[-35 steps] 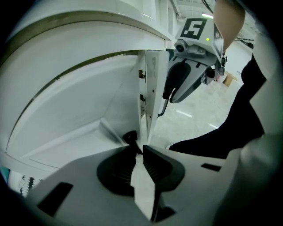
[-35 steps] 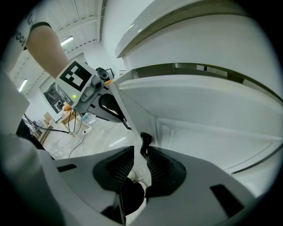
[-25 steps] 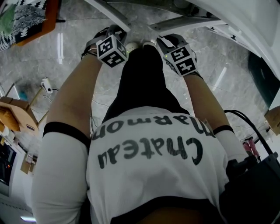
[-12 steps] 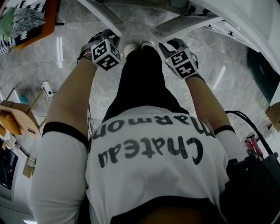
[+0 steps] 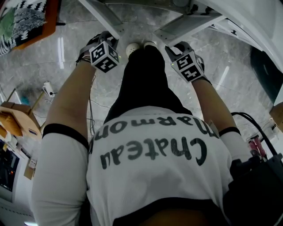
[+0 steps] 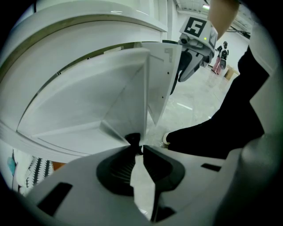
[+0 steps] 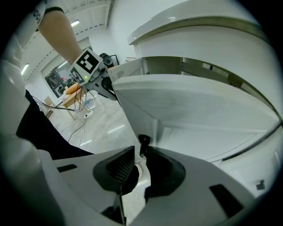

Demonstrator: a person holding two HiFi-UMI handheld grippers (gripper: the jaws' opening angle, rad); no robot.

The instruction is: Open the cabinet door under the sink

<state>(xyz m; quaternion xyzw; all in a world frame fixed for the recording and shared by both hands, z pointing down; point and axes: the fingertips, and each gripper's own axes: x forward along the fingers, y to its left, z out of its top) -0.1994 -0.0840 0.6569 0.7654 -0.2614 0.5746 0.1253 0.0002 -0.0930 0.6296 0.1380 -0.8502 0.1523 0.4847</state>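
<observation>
The cabinet under the sink has two white doors, both swung out toward me. My left gripper (image 6: 138,148) is shut on the small black knob (image 6: 133,139) at the edge of the left door (image 6: 88,106). My right gripper (image 7: 142,151) is shut on the black knob (image 7: 144,140) of the right door (image 7: 194,101). In the head view the left gripper (image 5: 112,39) meets the left door (image 5: 102,15), and the right gripper (image 5: 175,45) meets the right door (image 5: 185,25). Their marker cubes hide the fingertips there. Each gripper view shows the other gripper across the gap.
The white sink rim (image 6: 88,13) curves above the doors. My black-trousered leg (image 5: 143,84) and white shoes (image 5: 131,47) stand between the doors on grey marble floor (image 5: 66,57). A wooden stand (image 5: 15,117) and cables (image 5: 48,90) lie to the left, a dark bin (image 5: 265,75) to the right.
Both grippers have moved apart, left one leftward and right one rightward, each keeping its knob. The two doors have swung wider.
</observation>
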